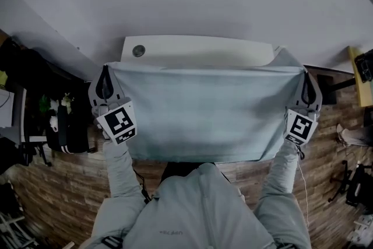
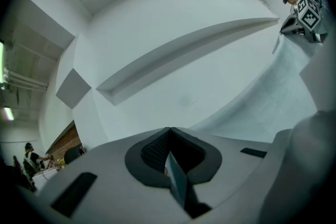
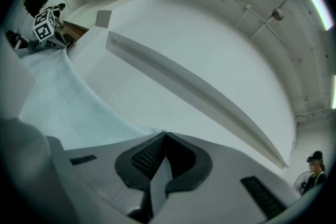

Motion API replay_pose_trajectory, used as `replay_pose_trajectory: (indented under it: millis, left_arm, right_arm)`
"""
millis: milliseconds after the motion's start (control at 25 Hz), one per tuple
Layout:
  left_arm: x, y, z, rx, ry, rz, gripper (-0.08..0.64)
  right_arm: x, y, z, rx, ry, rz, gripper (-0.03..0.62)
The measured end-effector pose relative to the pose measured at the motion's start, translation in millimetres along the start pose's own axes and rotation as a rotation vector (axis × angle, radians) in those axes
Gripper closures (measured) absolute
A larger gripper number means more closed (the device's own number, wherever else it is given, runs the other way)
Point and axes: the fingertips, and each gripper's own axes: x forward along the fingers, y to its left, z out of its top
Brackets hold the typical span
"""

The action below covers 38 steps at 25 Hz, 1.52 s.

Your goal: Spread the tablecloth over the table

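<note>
Left gripper [image 2: 169, 157]: jaws together, pinching a thin fold of the tablecloth [image 1: 201, 111] that sticks up edge-on between the pads. Right gripper [image 3: 164, 157]: the same, jaws shut on a strip of cloth that runs back toward the camera. Neither pair shows a gap.

In the head view the two grippers sit at 9 and 3 o'clock of the cloth, each holding a far corner. The sheet is pulled flat and nearly wrinkle-free between them, and its free edge trails toward me at 6 o'clock. Each gripper view shows the pale cloth sweeping away to the other gripper's marker cube.

The white table [image 1: 198, 49] lies at 12 o'clock, just past the held edge. A bare strip of it shows, with a round fitting [image 1: 138, 51] near its left end — how much of the top is hidden under the cloth I cannot tell.

My reading: the cloth is gripped and opened out, but not laid. What is left is carrying the held edge across to the table's far side, lowering it evenly and letting go — then perhaps squaring the overhang.
</note>
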Motion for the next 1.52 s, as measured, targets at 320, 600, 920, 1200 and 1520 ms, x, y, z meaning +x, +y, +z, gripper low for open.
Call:
replay_pose_trajectory:
  millis: [320,600,920,1200,1520]
  left_arm:
    - [62,0,23,0.017,-0.083,-0.019,0.535]
    - [120,-12,39,0.044,-0.114,-0.054,0.535]
    - [177,-33,42,0.093,-0.102,-0.07,0.535]
    - [228,-59,28,0.12,-0.06,-0.084,0.535]
    - [294,-87,-21,0.125,0.054,-0.133,0.535]
  right_arm:
    - [50,-3,3,0.0,-0.007,-0.016,0.571]
    - [97,0,-10,0.003,0.014,-0.013,0.571]
    - [155,11,-40,-0.006,0.066,0.024,0.571]
    - [207,23,-66,-0.005,0.084,0.062,0.571]
    - [271,59,-97,0.0,0.116,0.133,0.571]
